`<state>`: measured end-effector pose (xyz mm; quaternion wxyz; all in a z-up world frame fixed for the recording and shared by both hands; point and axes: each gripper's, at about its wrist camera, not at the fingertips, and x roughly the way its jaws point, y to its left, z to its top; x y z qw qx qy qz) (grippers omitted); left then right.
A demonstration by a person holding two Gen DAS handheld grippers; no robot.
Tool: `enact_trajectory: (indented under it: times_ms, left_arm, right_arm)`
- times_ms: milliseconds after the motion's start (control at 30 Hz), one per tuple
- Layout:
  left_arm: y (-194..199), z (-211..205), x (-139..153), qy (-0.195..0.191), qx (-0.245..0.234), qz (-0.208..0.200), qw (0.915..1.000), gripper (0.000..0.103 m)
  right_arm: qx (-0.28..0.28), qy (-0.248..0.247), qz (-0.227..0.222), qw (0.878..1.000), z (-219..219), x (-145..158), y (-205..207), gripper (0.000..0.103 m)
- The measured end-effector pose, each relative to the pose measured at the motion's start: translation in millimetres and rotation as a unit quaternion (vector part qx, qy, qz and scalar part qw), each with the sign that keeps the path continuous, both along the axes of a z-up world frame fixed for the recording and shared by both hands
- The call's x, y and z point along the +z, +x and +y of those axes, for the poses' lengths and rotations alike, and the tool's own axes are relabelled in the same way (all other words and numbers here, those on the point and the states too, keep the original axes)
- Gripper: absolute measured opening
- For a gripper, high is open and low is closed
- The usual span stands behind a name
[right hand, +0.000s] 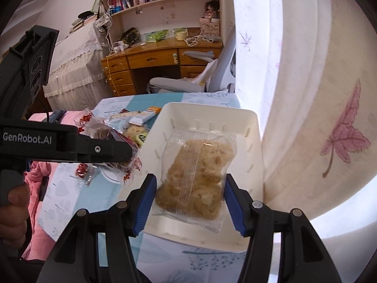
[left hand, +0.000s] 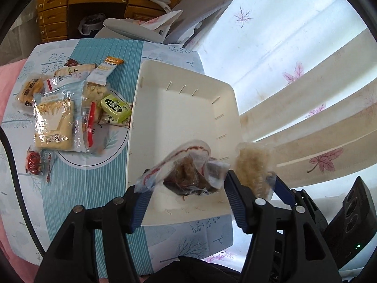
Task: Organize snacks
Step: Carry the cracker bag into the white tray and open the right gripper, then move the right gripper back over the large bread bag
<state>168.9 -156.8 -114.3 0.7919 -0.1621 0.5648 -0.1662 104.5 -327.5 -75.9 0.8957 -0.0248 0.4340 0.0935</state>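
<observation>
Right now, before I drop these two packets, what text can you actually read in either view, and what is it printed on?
"GenRobot.AI": on the side of the left gripper, right wrist view.
Green snack packet: large characters, too distorted to read.
Large clear packet: upside-down print, unreadable.
Orange-topped wrapper: logo too blurred.
Clear pale snack packet in the right gripper: no print visible.
</observation>
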Motion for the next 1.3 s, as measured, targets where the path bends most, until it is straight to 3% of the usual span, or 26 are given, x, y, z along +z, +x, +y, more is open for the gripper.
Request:
enact_trajectory:
  times_ms: [33, 100, 167, 600, 1300]
  left_arm:
    - [1.4, -0.7, -0.9, 0.001, -0.001, 0.001, 1.0000, 0.068]
    - [3.3, 0.1, -1.9, 0.001, 0.002, 0.000, 1.0000, 0.073]
    - [4.1, 1.7, -2.4, 0.010, 0.006, 0.001, 0.9999, 0.078]
    - [-9.3, 47.9, -7.9, 0.044, 0.015, 0.009, 0.9989, 0.079]
    - [-39.2, 213.5, -9.8, 0.092, 0.015, 0.034, 0.9950, 0.079]
  right_arm:
    - [0.008, -0.004, 0.000, 1.000, 0.2, 0.2, 0.8, 0.062]
    - [0.010, -0.024, -0.006, 1.000, 1.7, -0.3, 1.2, 0.078]
    - [0.015, -0.031, -0.009, 0.999, 3.1, -1.1, 1.5, 0.084]
    - [0.035, -0.012, 0.018, 0.999, 38.6, -12.0, -0.8, 0.085]
    - [0.028, 0.061, 0.057, 0.996, 186.3, -33.0, -15.6, 0.085]
